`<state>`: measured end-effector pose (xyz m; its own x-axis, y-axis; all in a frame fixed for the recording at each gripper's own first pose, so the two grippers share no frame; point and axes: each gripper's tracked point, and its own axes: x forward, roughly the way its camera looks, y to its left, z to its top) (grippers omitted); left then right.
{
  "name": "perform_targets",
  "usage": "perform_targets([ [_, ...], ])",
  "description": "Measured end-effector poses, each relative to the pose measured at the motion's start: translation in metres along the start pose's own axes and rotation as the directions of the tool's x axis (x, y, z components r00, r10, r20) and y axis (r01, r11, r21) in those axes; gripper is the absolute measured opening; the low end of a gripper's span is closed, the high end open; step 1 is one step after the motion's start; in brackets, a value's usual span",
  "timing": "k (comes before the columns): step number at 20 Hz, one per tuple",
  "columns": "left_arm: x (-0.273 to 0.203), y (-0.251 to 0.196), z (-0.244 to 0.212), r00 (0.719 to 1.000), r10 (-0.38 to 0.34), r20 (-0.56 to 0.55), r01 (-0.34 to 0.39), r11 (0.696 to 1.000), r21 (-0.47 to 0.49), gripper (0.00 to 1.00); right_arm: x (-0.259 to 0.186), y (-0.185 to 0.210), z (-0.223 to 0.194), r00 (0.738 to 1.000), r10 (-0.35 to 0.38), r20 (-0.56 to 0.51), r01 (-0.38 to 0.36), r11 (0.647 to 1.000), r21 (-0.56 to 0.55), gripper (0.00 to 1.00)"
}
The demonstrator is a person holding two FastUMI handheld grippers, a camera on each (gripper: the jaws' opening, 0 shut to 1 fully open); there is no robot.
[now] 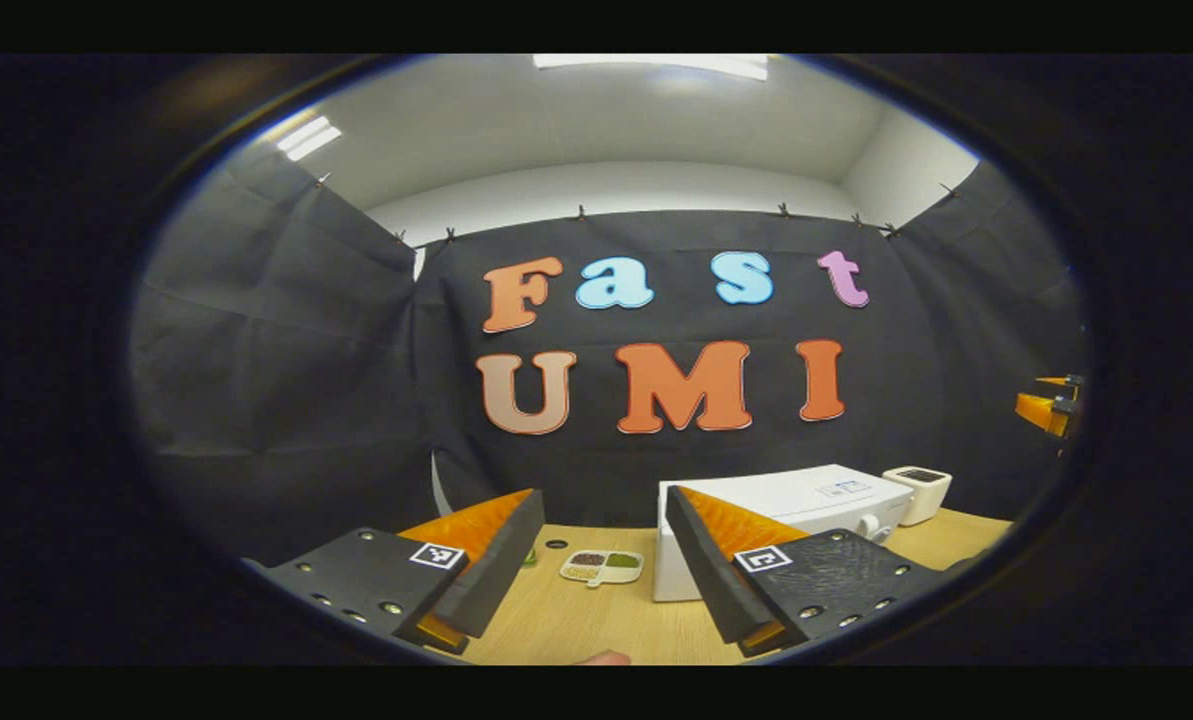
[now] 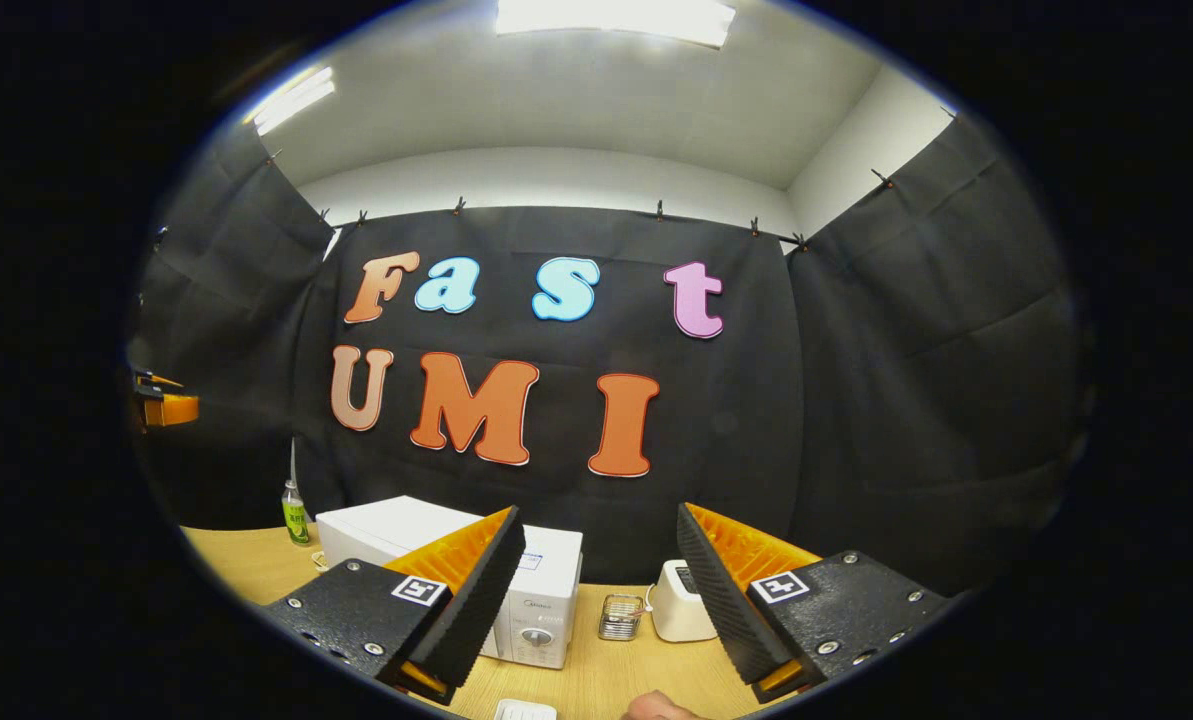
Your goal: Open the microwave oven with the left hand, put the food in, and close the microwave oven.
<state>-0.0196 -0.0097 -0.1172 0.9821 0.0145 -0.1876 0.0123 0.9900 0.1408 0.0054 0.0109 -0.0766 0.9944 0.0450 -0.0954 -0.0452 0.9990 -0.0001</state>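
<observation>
A white microwave oven [image 1: 806, 505] stands shut on the wooden table, right of centre in the left gripper view; in the right gripper view the microwave oven [image 2: 541, 600] shows its dial side. A white divided plate of food [image 1: 602, 567] lies on the table left of it. My left gripper [image 1: 604, 560] hangs open above the near table, nothing between its fingers. My right gripper [image 2: 601, 575] is likewise open and empty, held well back from the microwave. The other gripper's tip shows at the far right edge [image 1: 1051, 405] and far left edge [image 2: 161, 400].
A small white appliance [image 1: 918, 490] sits right of the microwave, also seen as the white appliance [image 2: 678, 605] with a small glass jar [image 2: 619, 617] beside it. A green bottle [image 2: 295, 512] stands at the left rear. A white object [image 2: 524, 710] lies at the table's near edge.
</observation>
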Motion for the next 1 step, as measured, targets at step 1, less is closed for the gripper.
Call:
perform_targets([
  [1, -0.0007, 0.0005, -0.0002, 1.0, -0.003, 0.004, 0.003, 1.0, 0.001, 0.82, 0.0002, 0.0011, 0.0009, 1.0, 0.005, 0.003, -0.005, 1.0, 0.002, 0.95],
])
